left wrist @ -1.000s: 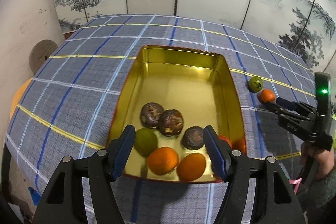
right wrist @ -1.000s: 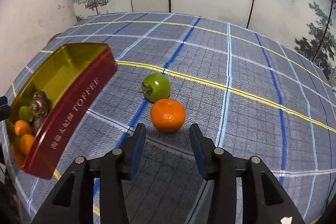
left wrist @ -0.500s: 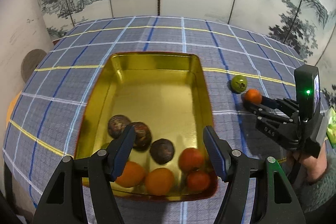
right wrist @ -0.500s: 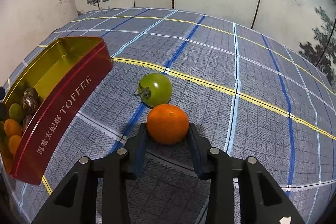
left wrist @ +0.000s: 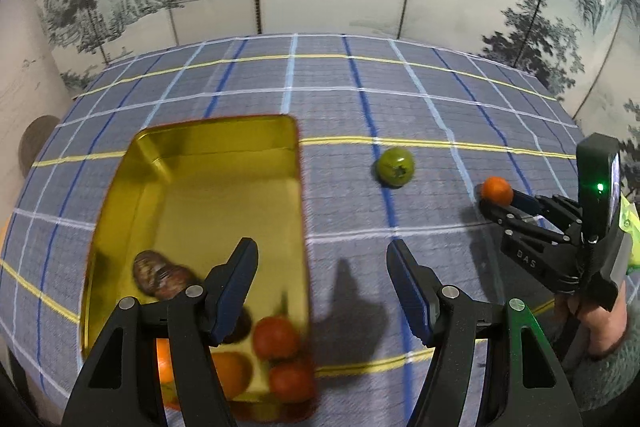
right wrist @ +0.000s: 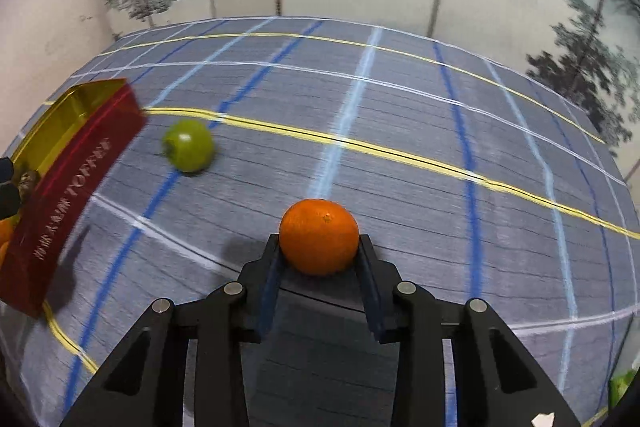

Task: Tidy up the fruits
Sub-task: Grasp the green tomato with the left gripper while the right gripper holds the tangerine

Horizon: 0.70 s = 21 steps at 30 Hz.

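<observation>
Right wrist view: right gripper (right wrist: 320, 251) clamps the round orange mandarin (right wrist: 319, 235) at lower centre, both pads pressing its sides. Left of it sits the red rectangular toffee tin with gold interior (right wrist: 72, 183); further up, a loose green tomato-like fruit (right wrist: 188, 145) on the blue plaid tablecloth (right wrist: 400, 115). Left gripper (left wrist: 322, 281) hangs half open, empty, beside the tin. Risk: smooth round skin, narrow pad contact; a fast swing could let the mandarin slip out.
</observation>
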Tool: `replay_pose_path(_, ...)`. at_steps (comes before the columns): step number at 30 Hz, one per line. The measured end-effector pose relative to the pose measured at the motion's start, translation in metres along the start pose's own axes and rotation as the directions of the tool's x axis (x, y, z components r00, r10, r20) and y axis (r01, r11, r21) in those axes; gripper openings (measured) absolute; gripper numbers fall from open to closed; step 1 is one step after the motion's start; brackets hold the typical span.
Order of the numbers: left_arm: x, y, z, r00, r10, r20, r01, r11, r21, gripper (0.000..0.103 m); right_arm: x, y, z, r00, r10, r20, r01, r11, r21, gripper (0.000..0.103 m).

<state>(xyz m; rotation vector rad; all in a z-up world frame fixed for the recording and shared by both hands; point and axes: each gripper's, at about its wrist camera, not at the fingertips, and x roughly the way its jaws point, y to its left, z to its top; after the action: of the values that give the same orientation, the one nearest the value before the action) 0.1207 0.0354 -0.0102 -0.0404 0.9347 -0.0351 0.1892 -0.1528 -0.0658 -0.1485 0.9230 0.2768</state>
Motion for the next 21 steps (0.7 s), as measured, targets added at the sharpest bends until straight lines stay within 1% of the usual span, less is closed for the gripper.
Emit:
replay_pose_path(4,0.01,-0.014,0.008,1.0,-0.021,-0.012,0.021,1.0,0.01,0.068,-0.005,-0.028,-0.008,1.0,-0.029,0.0,0.029,0.999,0.042,0.033)
replay_pose_path(9,0.023,-0.027,0.015,0.999,-0.035,-0.034,0.035,0.999,0.01,0.068,-0.009,-0.051,-0.014,0.999,-0.053,-0.003,0.053,0.996,0.067,0.033)
replay_pose_path(14,0.037,-0.037,0.021,0.998,-0.034,-0.054,0.035,0.999,0.019,0.068,-0.011,-0.06,-0.018,0.999,-0.051,0.008,0.051,0.996,0.078,0.033)
replay_pose_path(21,0.056,-0.046,0.03,0.996,-0.05,-0.076,0.051,0.999,0.017,0.067,-0.01,-0.06,-0.02,0.999,-0.046,0.009,0.045,0.996,0.083,0.034)
